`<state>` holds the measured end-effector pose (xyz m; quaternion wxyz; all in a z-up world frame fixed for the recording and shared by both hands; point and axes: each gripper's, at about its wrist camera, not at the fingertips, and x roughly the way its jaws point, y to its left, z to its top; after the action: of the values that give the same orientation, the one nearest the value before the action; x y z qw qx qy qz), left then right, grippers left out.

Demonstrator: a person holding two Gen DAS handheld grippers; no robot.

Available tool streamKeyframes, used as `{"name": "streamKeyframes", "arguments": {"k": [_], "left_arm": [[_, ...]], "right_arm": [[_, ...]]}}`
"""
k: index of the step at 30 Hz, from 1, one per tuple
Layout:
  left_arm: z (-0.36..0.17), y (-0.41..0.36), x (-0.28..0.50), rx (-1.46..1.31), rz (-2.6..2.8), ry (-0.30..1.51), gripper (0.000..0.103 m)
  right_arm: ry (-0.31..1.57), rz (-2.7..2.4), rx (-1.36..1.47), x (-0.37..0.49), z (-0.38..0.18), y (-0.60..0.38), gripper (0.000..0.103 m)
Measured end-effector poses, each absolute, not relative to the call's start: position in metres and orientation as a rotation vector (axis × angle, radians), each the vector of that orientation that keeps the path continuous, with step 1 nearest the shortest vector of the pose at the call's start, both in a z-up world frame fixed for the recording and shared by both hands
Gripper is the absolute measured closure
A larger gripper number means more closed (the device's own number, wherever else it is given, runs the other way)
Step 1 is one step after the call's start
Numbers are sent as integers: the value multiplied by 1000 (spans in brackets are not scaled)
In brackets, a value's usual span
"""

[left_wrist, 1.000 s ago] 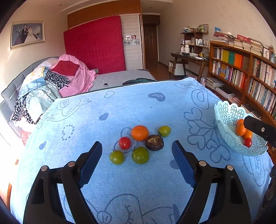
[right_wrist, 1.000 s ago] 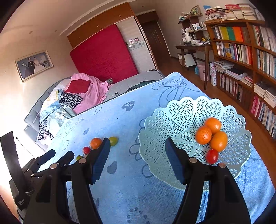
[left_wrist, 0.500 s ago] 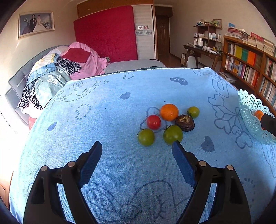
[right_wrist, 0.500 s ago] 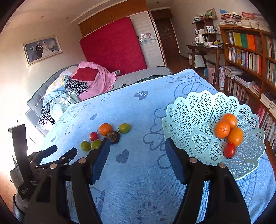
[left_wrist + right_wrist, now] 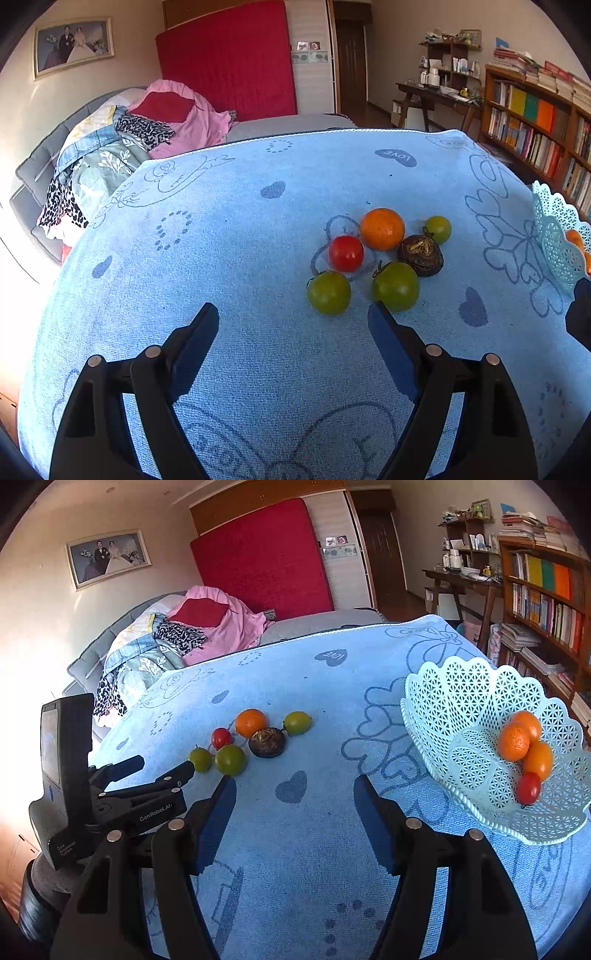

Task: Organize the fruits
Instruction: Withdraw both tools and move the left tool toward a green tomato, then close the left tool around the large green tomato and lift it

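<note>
Loose fruit lies clustered on the blue towel-covered table [image 5: 240, 258]: an orange [image 5: 382, 228], a red tomato [image 5: 345, 253], two larger green tomatoes [image 5: 328, 292] [image 5: 395, 286], a small green one [image 5: 438, 229] and a dark brown fruit [image 5: 421, 255]. My left gripper [image 5: 293, 325] is open and empty, just in front and left of the cluster. My right gripper [image 5: 293, 794] is open and empty between the cluster [image 5: 251, 722] and the white lattice basket [image 5: 461, 701], which holds three oranges [image 5: 513, 742] and a red tomato [image 5: 528, 788]. The left gripper also shows in the right wrist view [image 5: 162, 771].
The basket's rim [image 5: 550, 221] shows at the right edge of the left wrist view. Beyond the table are a bed with piled clothes [image 5: 147, 125], a red headboard [image 5: 229, 59], a desk [image 5: 439, 96] and bookshelves [image 5: 535, 125] on the right.
Both grippers have drawn back and swung left. The right gripper has moved off the basket toward the table's middle. The fruit cluster now sits right of the left gripper. Both stay open.
</note>
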<state>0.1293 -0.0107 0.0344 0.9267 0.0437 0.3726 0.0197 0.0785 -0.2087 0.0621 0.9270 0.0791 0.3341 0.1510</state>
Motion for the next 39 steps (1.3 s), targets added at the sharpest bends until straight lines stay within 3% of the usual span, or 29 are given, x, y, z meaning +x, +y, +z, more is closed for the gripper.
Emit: {"name": "streamKeyframes", "arguments": {"k": [7, 12, 18, 20, 39], "left_arm": [[29, -14, 144, 109, 17, 776, 23], [24, -16, 151, 94, -33, 791, 38], [18, -12, 158, 37, -105, 822, 70], [18, -8, 158, 10, -114, 821, 73], [36, 19, 134, -4, 23, 738, 73]], "right_arm": [[706, 322, 145, 80, 54, -202, 35], [717, 321, 139, 83, 50, -200, 35], [732, 323, 124, 83, 44, -194, 35], [738, 326, 116, 83, 42, -191, 35], [829, 423, 79, 137, 43, -144, 35]]}}
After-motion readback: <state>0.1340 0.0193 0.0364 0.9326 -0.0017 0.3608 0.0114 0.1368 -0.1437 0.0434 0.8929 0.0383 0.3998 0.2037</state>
